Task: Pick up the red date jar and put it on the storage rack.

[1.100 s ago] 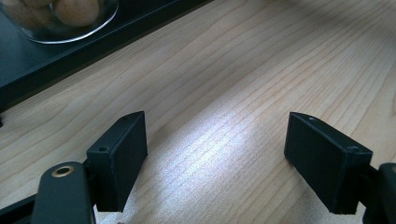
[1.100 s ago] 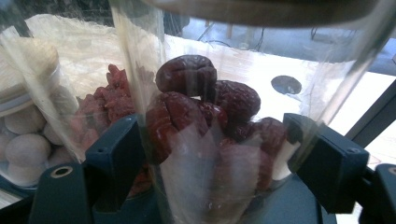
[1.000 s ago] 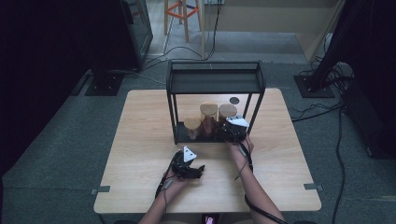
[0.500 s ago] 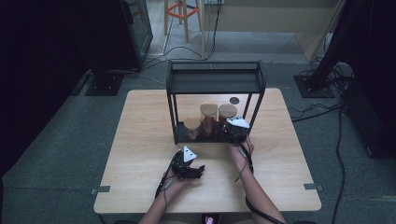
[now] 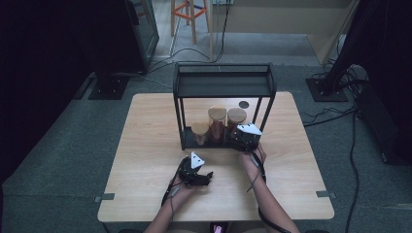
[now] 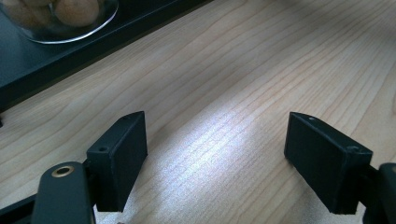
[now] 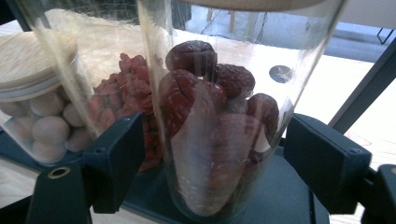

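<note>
A black metal rack [image 5: 223, 80] stands on the wooden table [image 5: 145, 126] with three cork-lidded glass jars on its bottom shelf. The right jar [image 5: 236, 119] holds dark red dates [image 7: 205, 88]. My right gripper [image 7: 215, 158] is open, one jaw on each side of this jar [image 7: 219, 140], at the rack's front right [image 5: 244, 139]. The middle jar [image 7: 126, 93] holds small red berries and the short left jar [image 7: 37, 116] holds pale round nuts. My left gripper [image 5: 200, 175] rests low over the table in front of the rack, open [image 6: 215, 158] with nothing between its jaws.
The rack's base edge [image 6: 70, 60] and the short jar [image 6: 56, 18] lie just beyond the left gripper. A round dark hole [image 5: 244, 104] sits in the table behind the rack. Bare wood [image 5: 296, 160] spreads to both sides.
</note>
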`<state>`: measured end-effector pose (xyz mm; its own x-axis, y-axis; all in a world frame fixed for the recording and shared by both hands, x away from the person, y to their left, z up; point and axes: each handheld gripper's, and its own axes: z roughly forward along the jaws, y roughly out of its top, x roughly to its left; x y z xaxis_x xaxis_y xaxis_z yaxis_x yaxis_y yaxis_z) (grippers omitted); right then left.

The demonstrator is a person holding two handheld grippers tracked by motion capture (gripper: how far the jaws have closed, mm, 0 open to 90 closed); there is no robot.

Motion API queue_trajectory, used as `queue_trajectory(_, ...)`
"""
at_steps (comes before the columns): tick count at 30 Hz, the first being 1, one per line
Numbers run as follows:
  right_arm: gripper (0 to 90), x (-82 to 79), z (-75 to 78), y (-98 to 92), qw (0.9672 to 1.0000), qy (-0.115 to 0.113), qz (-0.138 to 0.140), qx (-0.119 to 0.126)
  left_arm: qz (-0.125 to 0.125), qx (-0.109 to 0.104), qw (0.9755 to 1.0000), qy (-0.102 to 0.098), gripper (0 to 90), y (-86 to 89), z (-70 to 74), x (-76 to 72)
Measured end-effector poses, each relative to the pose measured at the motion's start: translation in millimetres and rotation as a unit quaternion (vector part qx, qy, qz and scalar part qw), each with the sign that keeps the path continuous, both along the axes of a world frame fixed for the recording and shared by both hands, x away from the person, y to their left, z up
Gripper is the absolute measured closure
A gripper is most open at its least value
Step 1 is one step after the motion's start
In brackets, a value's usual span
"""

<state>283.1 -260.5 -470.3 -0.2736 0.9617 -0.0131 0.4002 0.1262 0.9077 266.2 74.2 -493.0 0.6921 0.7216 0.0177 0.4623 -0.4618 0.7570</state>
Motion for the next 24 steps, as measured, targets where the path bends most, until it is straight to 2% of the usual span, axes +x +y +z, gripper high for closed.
queue_trajectory(16, 20.6, -13.5, 2.8, -10.7, 0.9995, -0.004, 0.031, -0.010, -0.001, 0.001, 1.0000, 0.000, 21.3, 0.0, 0.3, 0.5)
queue_trajectory(24, 20.6, -19.0, 2.9, -17.6, 0.9991, -0.004, 0.041, -0.007, -0.001, 0.001, 1.0000, 0.000, 21.3, 0.0, 0.3, 0.5)
